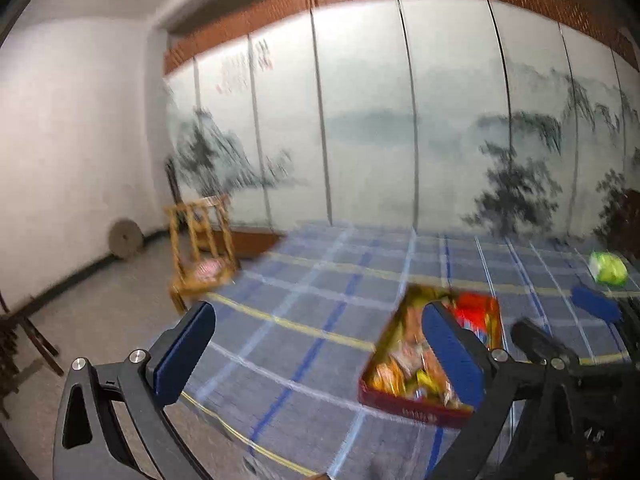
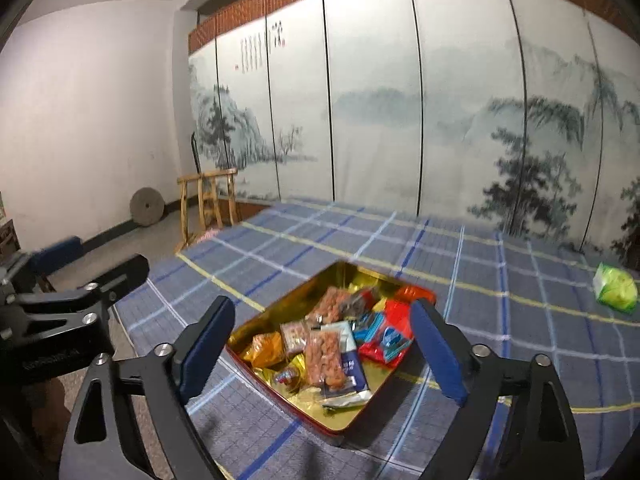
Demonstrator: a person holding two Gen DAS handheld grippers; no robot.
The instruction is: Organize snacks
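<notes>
A red tin (image 2: pixel 280 403) with a gold inside lies on the blue plaid tablecloth (image 2: pixel 520 320). It holds several snack packets, among them a red one (image 2: pixel 386 338) and a clear pack of brown pieces (image 2: pixel 326 356). My right gripper (image 2: pixel 324 346) hovers open just short of the tin, with nothing between its pads. My left gripper (image 1: pixel 320 354) is open and empty to the left of the tin (image 1: pixel 416 412). A green packet (image 2: pixel 616 288) lies alone at the far right of the cloth, and the blurred left wrist view shows this green packet (image 1: pixel 608 268) too.
Each gripper shows in the other's view: the right gripper (image 1: pixel 566 320) and the left gripper (image 2: pixel 88 264). A wooden chair (image 2: pixel 208 200) stands past the table's left edge. A round millstone (image 2: pixel 147 206) leans on the white wall. A painted screen runs behind the table.
</notes>
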